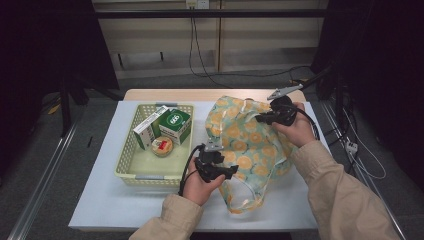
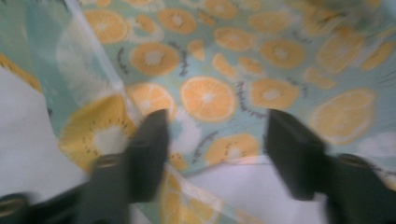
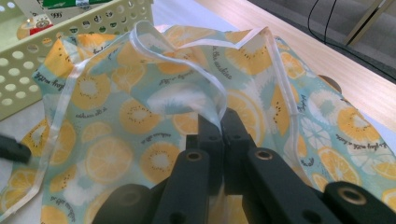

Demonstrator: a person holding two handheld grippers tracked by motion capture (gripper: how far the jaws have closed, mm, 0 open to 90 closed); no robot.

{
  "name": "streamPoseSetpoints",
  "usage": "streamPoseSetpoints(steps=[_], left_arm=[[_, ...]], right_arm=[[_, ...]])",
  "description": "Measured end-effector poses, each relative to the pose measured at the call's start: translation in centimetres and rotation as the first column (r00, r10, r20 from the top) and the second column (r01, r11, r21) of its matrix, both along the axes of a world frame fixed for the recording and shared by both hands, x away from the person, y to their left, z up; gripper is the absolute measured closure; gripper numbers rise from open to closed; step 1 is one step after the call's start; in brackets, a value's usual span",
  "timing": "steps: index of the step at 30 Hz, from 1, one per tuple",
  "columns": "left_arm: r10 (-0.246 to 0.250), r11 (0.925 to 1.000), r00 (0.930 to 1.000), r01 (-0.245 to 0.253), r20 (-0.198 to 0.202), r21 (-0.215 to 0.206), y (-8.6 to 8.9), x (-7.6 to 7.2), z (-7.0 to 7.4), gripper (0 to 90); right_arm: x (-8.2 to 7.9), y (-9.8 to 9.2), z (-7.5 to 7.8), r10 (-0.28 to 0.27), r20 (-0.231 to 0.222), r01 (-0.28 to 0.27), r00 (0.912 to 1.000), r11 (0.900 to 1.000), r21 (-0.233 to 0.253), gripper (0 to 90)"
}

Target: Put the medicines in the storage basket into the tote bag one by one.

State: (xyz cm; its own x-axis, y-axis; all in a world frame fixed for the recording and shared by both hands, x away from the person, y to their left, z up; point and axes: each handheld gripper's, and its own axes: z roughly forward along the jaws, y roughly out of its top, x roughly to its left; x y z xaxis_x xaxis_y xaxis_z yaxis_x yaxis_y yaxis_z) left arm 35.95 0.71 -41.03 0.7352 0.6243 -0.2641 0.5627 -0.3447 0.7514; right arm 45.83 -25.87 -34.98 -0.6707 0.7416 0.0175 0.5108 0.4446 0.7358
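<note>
A soft, crumpled fabric bag printed with orange and lemon slices on a pale teal ground (image 1: 250, 145) lies on the right half of the white table top (image 1: 100, 200), its white-edged handles (image 1: 240, 197) trailing toward the near edge. The right gripper (image 1: 265, 118), held in the person's right hand (image 1: 298, 127), sits at the far right of the bag; in the right gripper view its two black jaws are pressed together, pinching the white-trimmed rim of the bag (image 3: 205, 100) between them, and that rim stands up in a loop above the printed cloth (image 3: 116, 154). The left gripper (image 1: 227, 172), held in the person's left hand (image 1: 200, 185), is at the near left side of the bag; in the left gripper view its jaws stand wide apart with the citrus-print fabric (image 2: 208, 98) just beyond them and nothing between them, the picture being blurred. To the left of the bag, just beside it, stands a pale yellow perforated plastic basket (image 1: 127, 167), which holds a green and white carton (image 1: 175, 125), a slimmer white box (image 1: 147, 131) leaning against it, and a small round tin with a red label (image 1: 162, 146). Both beige sleeves (image 1: 345, 200) come in from the near edge
</note>
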Motion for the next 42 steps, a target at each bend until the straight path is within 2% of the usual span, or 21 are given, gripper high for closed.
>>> streamPoseSetpoints(steps=[1,9,10,12,13,15,17,21,22,26,28,32,34,38,42], left_arm=[[-0.007,1.0000,1.0000,0.007,0.004,0.002,0.2,0.0,0.4,23.7],[-0.057,0.9981,0.9977,0.056,0.037,0.028,2.3,0.4,2.8,12.4],[-0.057,0.9983,0.9977,0.056,0.036,0.017,2.5,0.5,3.0,10.7],[-0.070,0.9975,0.9966,0.069,0.045,0.014,3.2,0.7,3.5,9.7],[-0.067,0.9977,0.9964,0.068,0.051,-0.002,3.5,0.8,3.7,9.0],[-0.079,0.9968,0.9948,0.079,0.063,0.001,4.3,1.1,4.3,7.2],[-0.071,0.9973,0.9951,0.073,0.069,-0.013,5.2,1.4,4.9,6.7],[-0.042,0.9991,0.9957,0.043,0.083,-0.008,6.7,2.3,5.7,6.4],[-0.051,0.9987,0.9946,0.051,0.091,0.007,7.1,2.5,5.8,6.3],[-0.061,0.9981,0.9915,0.061,0.115,0.008,8.5,3.2,5.9,6.3],[-0.057,0.9982,0.9909,0.054,0.122,0.025,9.3,3.5,5.9,6.2],[-0.037,0.9992,0.9925,0.035,0.116,0.016,11.1,4.1,5.9,6.0],[-0.031,0.9993,0.9931,0.029,0.113,0.024,12.0,4.5,5.8,5.9],[-0.043,0.9963,0.9916,0.034,0.122,0.079,13.3,5.2,5.3,5.9],[-0.051,0.9928,0.9914,0.037,0.121,0.114,14.5,5.8,4.6,6.3]], right_arm=[[0.0,0.0,-0.1,0.000,-0.001,0.000,1.0000,1.000,-0.002,89.9],[0.2,0.1,-0.2,-0.003,-0.008,0.003,1.0000,1.000,0.006,89.9],[0.2,0.1,-0.2,-0.004,-0.007,0.004,1.0000,1.000,0.008,89.9],[0.2,0.1,-0.1,-0.004,-0.006,0.004,1.0000,1.000,0.009,89.9],[0.2,0.1,-0.2,-0.004,-0.007,0.004,1.0000,1.000,0.008,89.9],[0.2,0.1,-0.2,-0.003,-0.012,0.003,0.9999,1.000,0.004,89.9],[0.1,0.0,-0.2,-0.003,-0.015,0.004,0.9999,1.000,0.003,89.9],[0.0,-0.3,-0.1,-0.002,-0.012,0.002,0.9999,1.000,0.017,89.9],[0.0,-0.3,-0.1,-0.003,-0.013,0.003,0.9999,1.000,0.023,89.9],[0.1,-0.5,-0.1,0.000,-0.014,0.001,0.9999,1.000,0.028,89.9],[0.1,-0.5,-0.2,0.004,-0.013,-0.003,0.9999,1.000,0.029,89.9],[0.0,-0.6,-0.4,0.003,-0.009,-0.003,1.0000,0.999,0.033,89.9],[0.0,-0.7,-0.4,0.001,-0.009,-0.001,1.0000,0.999,0.037,89.9],[0.0,-0.7,-0.4,-0.001,-0.010,0.001,0.9999,0.999,0.038,89.9],[0.0,-0.6,-0.4,-0.001,-0.009,0.001,1.0000,0.999,0.036,89.9]])
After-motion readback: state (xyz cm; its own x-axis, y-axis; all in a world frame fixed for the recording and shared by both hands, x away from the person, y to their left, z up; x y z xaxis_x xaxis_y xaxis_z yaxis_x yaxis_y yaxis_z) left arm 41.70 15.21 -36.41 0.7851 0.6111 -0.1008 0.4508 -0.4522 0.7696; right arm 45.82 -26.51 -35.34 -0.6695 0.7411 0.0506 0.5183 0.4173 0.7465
